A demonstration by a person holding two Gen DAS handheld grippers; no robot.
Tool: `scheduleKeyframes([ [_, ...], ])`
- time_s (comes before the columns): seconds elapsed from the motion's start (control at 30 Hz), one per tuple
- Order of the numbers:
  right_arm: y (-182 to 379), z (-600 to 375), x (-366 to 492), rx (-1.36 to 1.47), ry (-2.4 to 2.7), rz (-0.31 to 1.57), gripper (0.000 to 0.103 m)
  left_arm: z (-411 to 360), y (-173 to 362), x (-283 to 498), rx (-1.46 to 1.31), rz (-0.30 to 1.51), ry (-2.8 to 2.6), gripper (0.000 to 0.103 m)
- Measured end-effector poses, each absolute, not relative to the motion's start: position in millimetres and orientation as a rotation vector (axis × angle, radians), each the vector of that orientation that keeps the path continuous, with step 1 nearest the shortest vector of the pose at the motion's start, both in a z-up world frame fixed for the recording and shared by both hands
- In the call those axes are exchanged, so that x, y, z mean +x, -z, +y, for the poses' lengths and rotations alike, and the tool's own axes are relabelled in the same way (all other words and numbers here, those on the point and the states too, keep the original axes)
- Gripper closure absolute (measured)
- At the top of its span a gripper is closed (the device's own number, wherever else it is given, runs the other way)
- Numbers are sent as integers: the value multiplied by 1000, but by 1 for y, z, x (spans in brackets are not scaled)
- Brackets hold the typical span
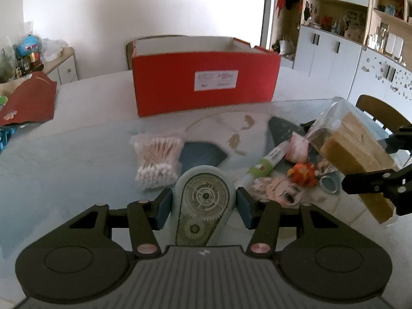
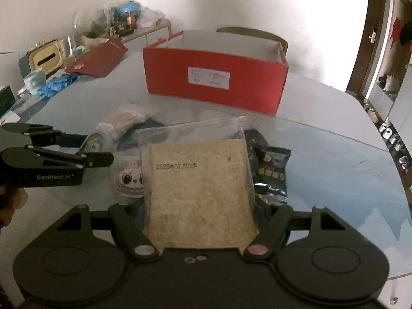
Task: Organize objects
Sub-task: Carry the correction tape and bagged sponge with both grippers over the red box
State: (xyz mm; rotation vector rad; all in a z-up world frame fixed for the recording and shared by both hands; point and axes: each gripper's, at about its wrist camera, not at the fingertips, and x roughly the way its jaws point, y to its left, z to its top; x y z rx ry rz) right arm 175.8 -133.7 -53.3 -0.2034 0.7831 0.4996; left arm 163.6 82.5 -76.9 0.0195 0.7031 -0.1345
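Left gripper jaws wide, straddling tape dispenser on table. Right gripper jaws clamp bag; red box beyond.

— What's my right gripper holding?
— A glossy clear plastic bag, rough grainy slab inside.
— The box?
— Matt red cardboard, on a glossy table.

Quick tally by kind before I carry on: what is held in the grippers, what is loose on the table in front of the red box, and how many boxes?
Held items: 2 (correction tape, bagged cracker block)
Loose cotton swab packs: 1
Loose dark snack packets: 1
Loose tubes: 1
Red boxes: 1
Total: 6, not counting the small blurred trinkets.
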Motion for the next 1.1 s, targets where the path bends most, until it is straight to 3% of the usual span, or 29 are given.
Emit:
scheduleKeyframes([
  [1.1, -26, -155, 191, -252, -512, 675, 30, 16, -29, 178, 49, 593, 160, 52],
])
